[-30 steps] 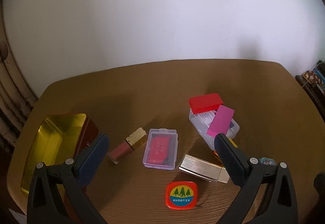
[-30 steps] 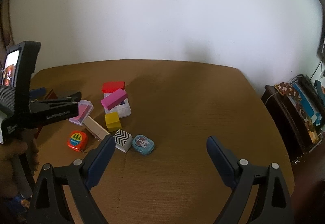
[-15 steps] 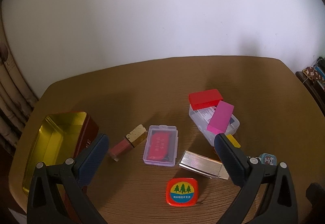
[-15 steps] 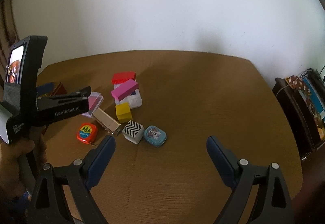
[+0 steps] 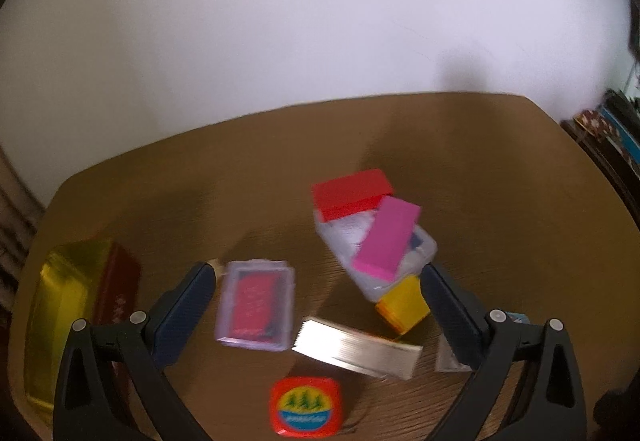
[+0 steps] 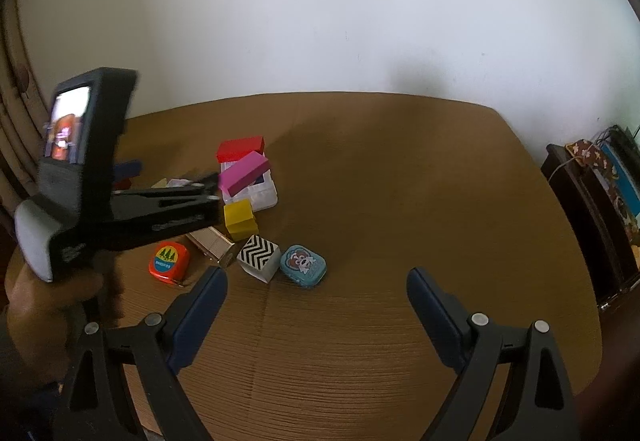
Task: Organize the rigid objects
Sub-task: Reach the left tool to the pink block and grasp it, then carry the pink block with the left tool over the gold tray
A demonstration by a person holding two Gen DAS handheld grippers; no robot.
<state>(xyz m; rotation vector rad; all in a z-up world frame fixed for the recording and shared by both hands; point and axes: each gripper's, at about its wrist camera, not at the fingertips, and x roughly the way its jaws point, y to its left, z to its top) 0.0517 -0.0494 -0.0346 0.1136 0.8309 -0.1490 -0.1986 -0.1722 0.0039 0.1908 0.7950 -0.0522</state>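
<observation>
left gripper (image 5: 316, 281) has its jaws wide apart w/ nothing between the pads, hanging over the clutter on the brown table (image 6: 380, 181); left-wrist view is blurred. right gripper (image 6: 316, 283) also spread wide, nothing in it, over a bare part of the table, near the teal tin (image 6: 303, 266). in the left-wrist view, btw the fingers: a clear case w/ a red insert (image 5: 256, 305) near the left finger, a ribbed gold box (image 5: 356, 349) lying flat below centre, an orange tape measure w/ tree logo (image 5: 306, 405) nearest the camera. further back a clear plastic box (image 5: 352, 237) w/ a red block (image 5: 352, 193) at its far end and a pink block (image 5: 386, 237) lying tilted across the top. a yellow cube (image 5: 402, 305) sits just beside the right finger, touching the clear box's near corner. open gold tin w/ red sides (image 5: 76, 305) at far left of table. in the right-wrist view a zigzag b/w box (image 6: 258, 255) sits btw the gold box and teal tin, just beside both. a hand (image 6: 44, 305) grips the left tool's handle at left edge.
</observation>
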